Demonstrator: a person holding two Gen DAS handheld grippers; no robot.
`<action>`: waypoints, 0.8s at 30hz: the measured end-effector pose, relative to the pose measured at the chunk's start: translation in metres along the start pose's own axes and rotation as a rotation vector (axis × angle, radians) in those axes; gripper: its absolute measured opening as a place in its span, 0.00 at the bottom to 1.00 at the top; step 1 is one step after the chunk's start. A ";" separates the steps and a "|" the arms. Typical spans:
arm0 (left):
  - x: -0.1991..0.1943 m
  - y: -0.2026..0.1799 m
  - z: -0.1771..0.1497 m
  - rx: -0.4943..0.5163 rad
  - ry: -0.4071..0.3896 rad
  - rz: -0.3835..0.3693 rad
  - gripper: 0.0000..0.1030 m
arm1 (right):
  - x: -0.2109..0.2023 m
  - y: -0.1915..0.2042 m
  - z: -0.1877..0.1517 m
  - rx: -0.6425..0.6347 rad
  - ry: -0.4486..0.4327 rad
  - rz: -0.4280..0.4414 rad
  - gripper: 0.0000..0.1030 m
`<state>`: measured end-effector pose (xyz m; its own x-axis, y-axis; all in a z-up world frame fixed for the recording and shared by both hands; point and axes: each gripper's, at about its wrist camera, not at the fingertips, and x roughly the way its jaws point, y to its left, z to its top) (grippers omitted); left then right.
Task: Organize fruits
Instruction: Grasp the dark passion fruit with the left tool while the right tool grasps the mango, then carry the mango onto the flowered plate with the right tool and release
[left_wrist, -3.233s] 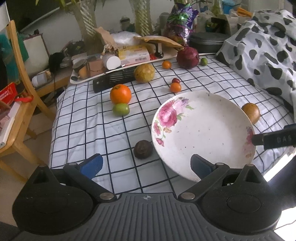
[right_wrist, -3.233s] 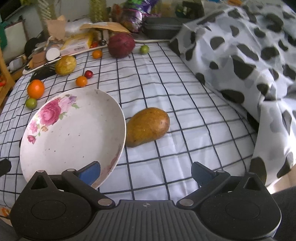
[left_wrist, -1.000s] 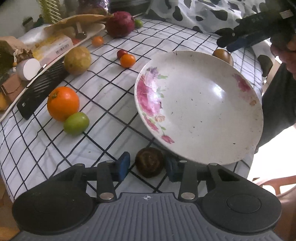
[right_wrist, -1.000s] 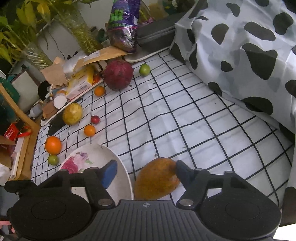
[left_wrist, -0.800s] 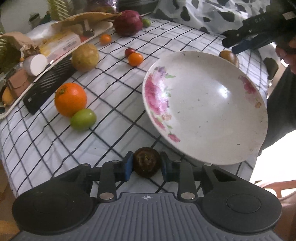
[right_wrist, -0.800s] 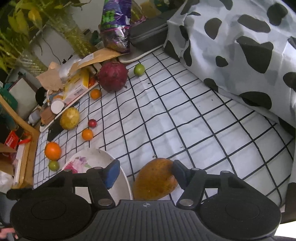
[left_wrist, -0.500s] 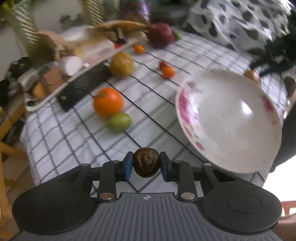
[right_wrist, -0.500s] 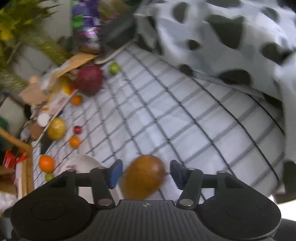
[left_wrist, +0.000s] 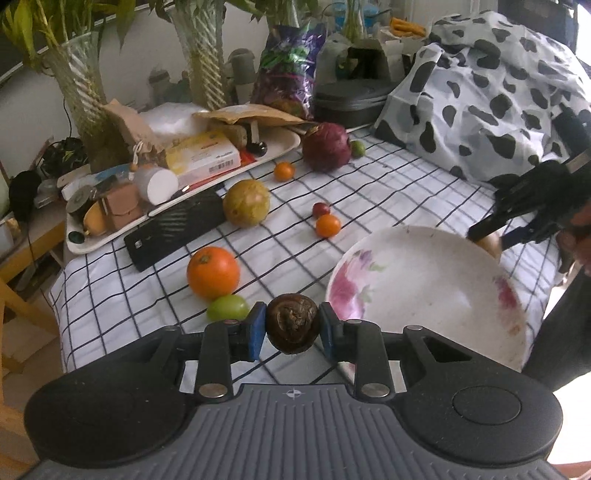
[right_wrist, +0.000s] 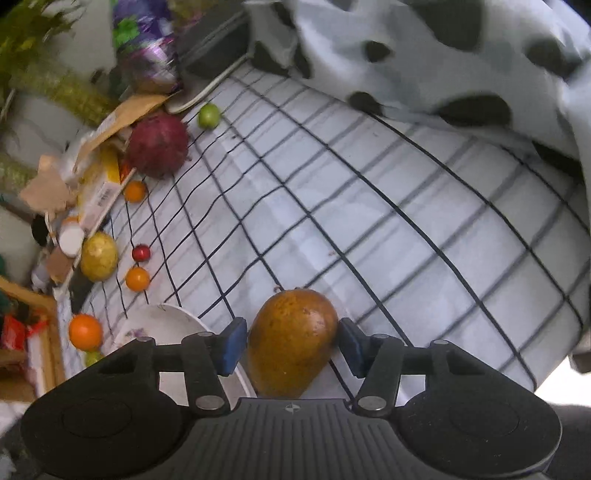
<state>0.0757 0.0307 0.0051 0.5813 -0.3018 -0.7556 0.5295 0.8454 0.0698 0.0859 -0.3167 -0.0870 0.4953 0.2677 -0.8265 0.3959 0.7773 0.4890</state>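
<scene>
1. A dark brown wrinkled fruit (left_wrist: 292, 328) is being pinched between the blue fingers (left_wrist: 256, 331) of the left gripper (left_wrist: 292, 330), which are drawn in tight against both its sides; the fruit is being held clear of the checked cloth (left_wrist: 388, 184) covering the worktop.
2. A floral plate (left_wrist: 424, 295) is lying just right of that gripper, on the near right part of the cloth.
3. A brown-yellow mango (right_wrist: 291, 339) is being clasped by the right gripper (right_wrist: 291, 345), its fingers (right_wrist: 351, 347) set partly apart and pressed on the mango's sides; in the left wrist view the same gripper (left_wrist: 517, 225) is seen at the plate's far right rim.
4. In the right wrist view the mango is seen just right of the plate's rim (right_wrist: 207, 325); whether it is being lifted off the cloth cannot be told.
5. An orange (left_wrist: 213, 272) and a small green fruit (left_wrist: 227, 308) are lying touching, left of the plate.
6. Farther off, a yellow-green round fruit (left_wrist: 246, 202), a small orange fruit (left_wrist: 328, 225) and a small red fruit (left_wrist: 321, 209) are being left loose on the cloth.
7. A large dark red fruit (left_wrist: 327, 147) is sitting at the far side, beside a cluttered white tray (left_wrist: 284, 146).
</scene>
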 end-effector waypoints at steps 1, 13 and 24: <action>0.000 -0.001 0.001 -0.001 -0.005 -0.004 0.28 | 0.002 0.005 0.000 -0.027 -0.007 -0.011 0.55; 0.003 -0.018 -0.003 -0.009 0.011 -0.022 0.28 | 0.009 0.042 -0.010 -0.358 -0.040 -0.139 0.48; 0.003 -0.029 -0.002 -0.007 0.005 -0.020 0.28 | -0.043 0.053 -0.017 -0.464 -0.297 -0.039 0.46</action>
<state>0.0608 0.0061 -0.0003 0.5674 -0.3161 -0.7603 0.5368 0.8422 0.0505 0.0724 -0.2777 -0.0301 0.7106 0.1136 -0.6944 0.0696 0.9707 0.2300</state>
